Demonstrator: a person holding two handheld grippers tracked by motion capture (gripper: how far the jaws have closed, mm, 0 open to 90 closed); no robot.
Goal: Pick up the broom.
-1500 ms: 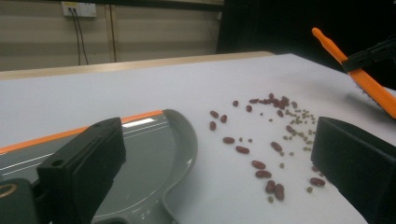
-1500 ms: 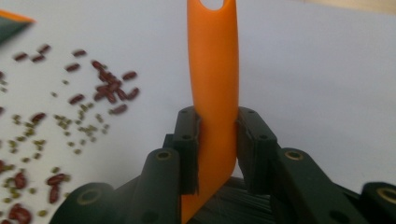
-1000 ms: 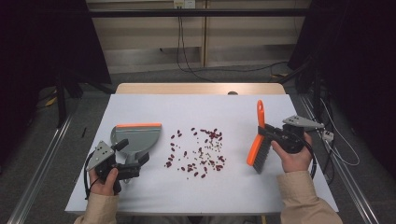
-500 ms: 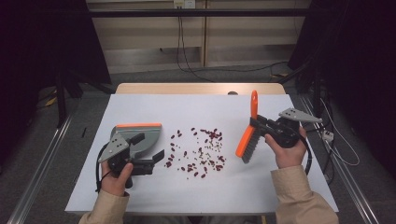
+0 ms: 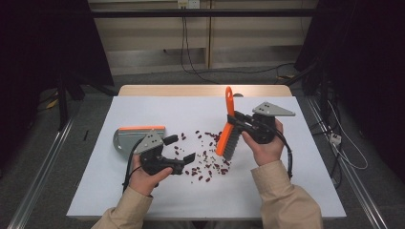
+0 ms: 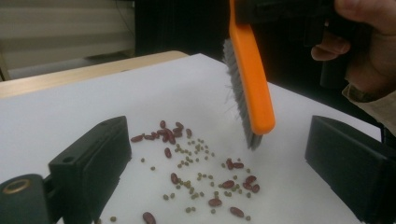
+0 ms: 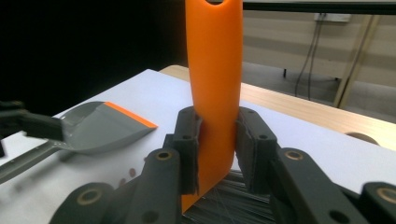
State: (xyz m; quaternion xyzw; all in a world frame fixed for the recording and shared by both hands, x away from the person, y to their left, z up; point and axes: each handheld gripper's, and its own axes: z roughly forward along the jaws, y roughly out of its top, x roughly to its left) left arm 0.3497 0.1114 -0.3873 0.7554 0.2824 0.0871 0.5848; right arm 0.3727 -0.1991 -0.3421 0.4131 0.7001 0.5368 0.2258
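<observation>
Red beans and small green peas (image 5: pixel 206 155) lie scattered mid-table, also seen as beans (image 6: pixel 201 177). My right gripper (image 5: pixel 235 120) is shut on an orange brush (image 5: pixel 228 131), handle up and grey bristles down, just above the right side of the scatter. The jaws clamp the brush handle (image 7: pixel 215 70) at my right gripper (image 7: pixel 215 149). My left gripper (image 5: pixel 180 149) lies low at the scatter's left edge; its jaws have just been closing a little but stand open, nothing between them. My left gripper (image 6: pixel 219 172) faces the beans and the brush (image 6: pixel 250 84).
A grey dustpan (image 5: pixel 131 138) with an orange lip lies flat on the white table (image 5: pixel 296 191), left of my left gripper; the dustpan (image 7: pixel 100 126) also lies beyond the brush. Cables and a rail run along the floor to the right.
Both hands have moved inward toward the beans. The left gripper went right, away from the dustpan. The right gripper carried the brush left and a little up.
</observation>
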